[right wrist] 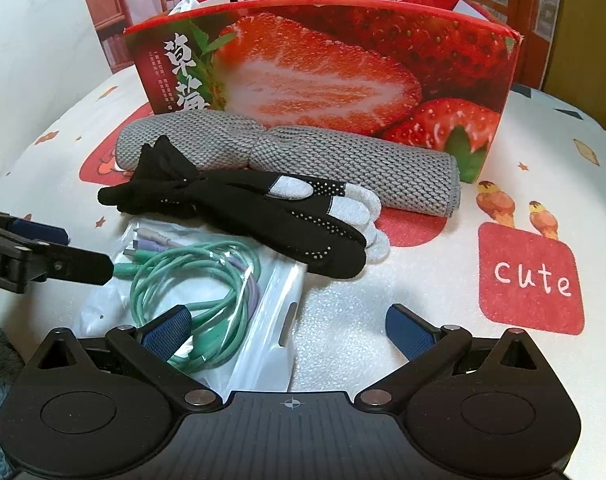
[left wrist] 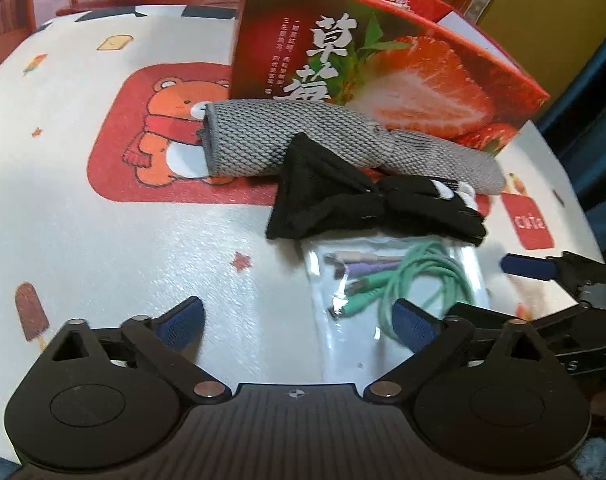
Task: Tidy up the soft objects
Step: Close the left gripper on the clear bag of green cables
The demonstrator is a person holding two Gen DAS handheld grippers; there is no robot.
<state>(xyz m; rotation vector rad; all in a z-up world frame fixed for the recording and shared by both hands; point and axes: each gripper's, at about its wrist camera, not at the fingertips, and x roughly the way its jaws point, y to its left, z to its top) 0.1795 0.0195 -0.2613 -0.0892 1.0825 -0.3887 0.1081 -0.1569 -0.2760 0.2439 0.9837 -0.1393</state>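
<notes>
A rolled grey mesh cloth [left wrist: 287, 136] [right wrist: 303, 160] lies against the front of a red strawberry box [left wrist: 383, 60] [right wrist: 323, 60]. A pair of black gloves [left wrist: 363, 204] [right wrist: 263, 220] with grey fingertips rests in front of the cloth, overlapping it. Nearer still lies a clear plastic bag of green and purple cables [left wrist: 383, 280] [right wrist: 191, 280]. My left gripper [left wrist: 299, 326] is open, its right finger over the bag's near edge. My right gripper [right wrist: 289, 332] is open too, its left finger above the cables. Neither holds anything.
Everything sits on a white mat [left wrist: 103, 240] printed with a bear, stars and a red "cute" patch [right wrist: 531, 280]. A blue-padded finger [left wrist: 527, 266] of the right gripper shows at the right edge, and a finger [right wrist: 79, 266] of the left at the left edge.
</notes>
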